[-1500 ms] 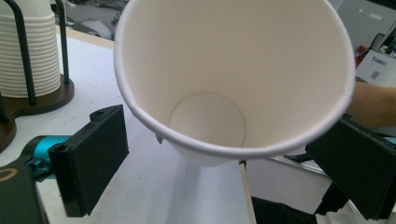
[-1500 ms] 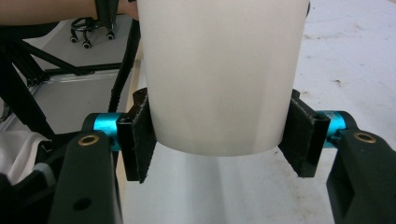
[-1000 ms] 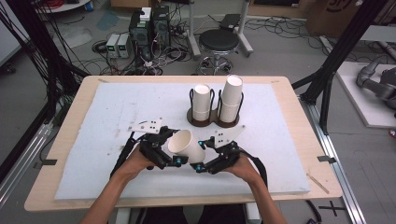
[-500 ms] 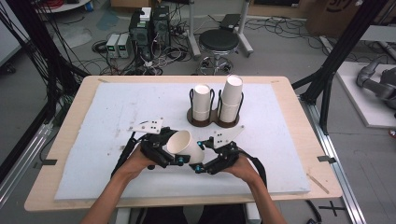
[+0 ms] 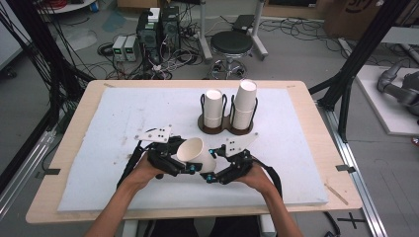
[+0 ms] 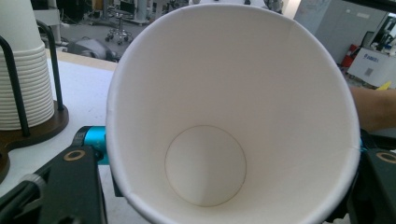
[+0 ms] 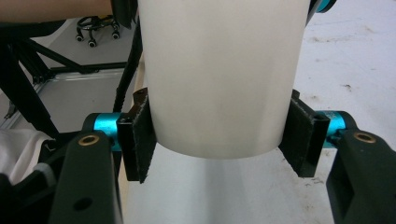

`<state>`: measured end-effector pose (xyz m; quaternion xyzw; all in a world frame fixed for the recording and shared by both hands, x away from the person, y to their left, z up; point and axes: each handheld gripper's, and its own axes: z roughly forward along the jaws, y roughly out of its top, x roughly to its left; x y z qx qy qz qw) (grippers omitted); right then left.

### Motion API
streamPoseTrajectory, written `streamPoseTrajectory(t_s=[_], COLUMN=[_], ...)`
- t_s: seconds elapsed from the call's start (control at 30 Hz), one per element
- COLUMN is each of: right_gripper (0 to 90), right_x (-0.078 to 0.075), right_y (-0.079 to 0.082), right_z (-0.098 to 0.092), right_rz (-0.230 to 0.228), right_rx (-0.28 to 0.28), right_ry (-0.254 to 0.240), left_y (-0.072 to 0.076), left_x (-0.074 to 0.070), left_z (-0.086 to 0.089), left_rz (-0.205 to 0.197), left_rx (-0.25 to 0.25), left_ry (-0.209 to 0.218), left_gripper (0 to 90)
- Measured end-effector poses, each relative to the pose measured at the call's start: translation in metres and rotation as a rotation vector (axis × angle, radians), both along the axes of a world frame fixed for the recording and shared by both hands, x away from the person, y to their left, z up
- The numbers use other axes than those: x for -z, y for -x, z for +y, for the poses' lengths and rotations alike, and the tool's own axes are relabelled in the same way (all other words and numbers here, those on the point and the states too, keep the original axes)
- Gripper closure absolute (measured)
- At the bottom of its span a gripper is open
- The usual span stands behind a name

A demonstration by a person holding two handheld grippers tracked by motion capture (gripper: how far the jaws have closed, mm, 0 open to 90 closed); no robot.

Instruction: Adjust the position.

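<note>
Lying on its side between both tools, a paper cup (image 5: 196,154) is held just above the white pad (image 5: 99,148) of the tabletop, on the person's side of the rack (image 5: 225,124) and near it. The right tool (image 5: 211,174) is clamped on the cup's narrow base end, its pads (image 7: 138,140) pressed to either side of the wall. The left tool (image 5: 184,167) has just been closing its jaws around the rim end, and its pads are seen against the rim, which is squeezed slightly oval in the left gripper view, so a grip by both tools is judged to be made. In the rack, two stacks of cups (image 5: 245,101) are stood upright, well apart from the held cup. A cup appears to have been taken already; it is judged that any pulling apart or setting down is left to be done.
</note>
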<state>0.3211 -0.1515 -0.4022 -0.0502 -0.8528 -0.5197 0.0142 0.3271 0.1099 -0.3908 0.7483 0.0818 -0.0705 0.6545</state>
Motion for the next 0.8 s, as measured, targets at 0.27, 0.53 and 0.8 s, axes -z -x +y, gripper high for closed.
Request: streamPoseTrajectory(t_s=[0.27, 0.53, 0.8], right_gripper=[36.0, 18.4, 18.3], right_x=[0.001, 0.003, 0.003], right_y=[0.000, 0.002, 0.003], right_z=[0.001, 0.010, 0.009], right_rz=[-0.002, -0.015, -0.014], right_rx=[0.003, 0.027, 0.026], right_ry=[0.010, 0.085, 0.081], left_y=[0.001, 0.001, 0.002], left_x=[0.000, -0.002, -0.003], left_z=[-0.001, 0.002, 0.004], left_rz=[-0.011, -0.023, -0.031], left_rx=[-0.008, -0.024, -0.033], left_ry=[-0.012, -0.012, -0.019], left_gripper=[30.1, 30.0, 30.0])
